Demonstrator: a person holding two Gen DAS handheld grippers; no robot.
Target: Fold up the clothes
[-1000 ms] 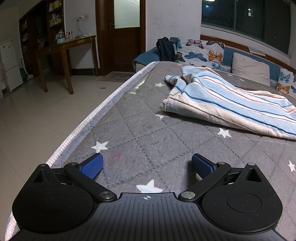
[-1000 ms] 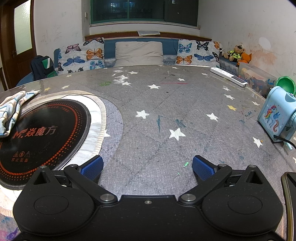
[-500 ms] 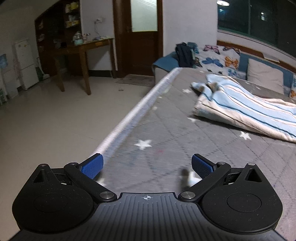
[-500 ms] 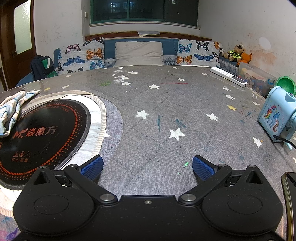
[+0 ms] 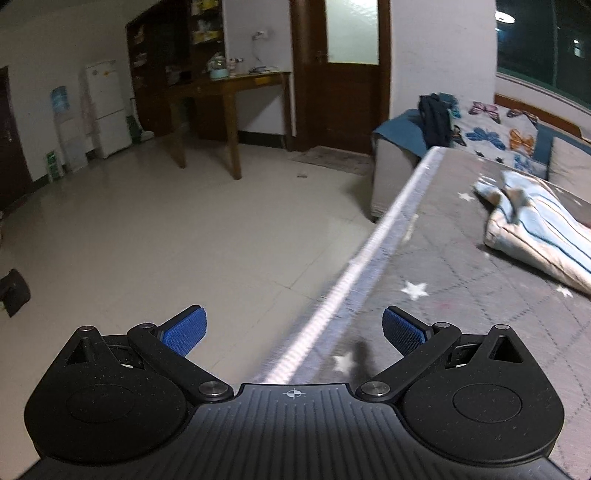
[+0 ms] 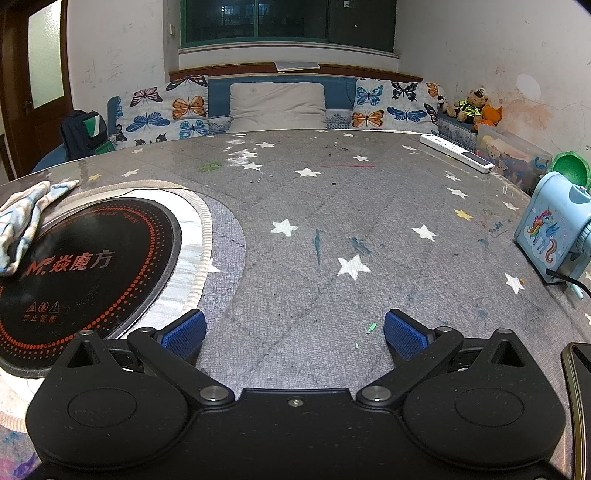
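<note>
You are in a dim room with a pale tiled floor point(image 5: 155, 236), a dark wooden door point(image 5: 351, 74), a wooden side desk point(image 5: 229, 92) and a white fridge point(image 5: 105, 107) against the far wall. A bench with butterfly cushions point(image 6: 166, 107) runs under a dark window point(image 6: 288, 22).

In front of you is a large round table point(image 6: 332, 206) under a grey quilted cover with white stars, topped by what looks like a clear, shiny sheet. A black round hob point(image 6: 81, 266) is sunk into its middle. At the right edge stand a blue unicorn box point(image 6: 550, 236) and a white power strip point(image 6: 456, 153).

The garment point(image 5: 543, 229), striped pale blue and cream, lies crumpled on the table, near its left edge and well apart from both grippers. In the right view one end of it point(image 6: 26, 221) rests on the hob's rim.

It looks light, soft and floppy, so it will probably sag and slide easily on the slick cover. Pinch it at a hem or corner, not the bunched middle.

The left gripper point(image 5: 293, 328) hangs over the table's edge, jaws wide apart and empty. The right gripper point(image 6: 293, 330) sits low over the table, jaws also wide apart and empty.
</note>
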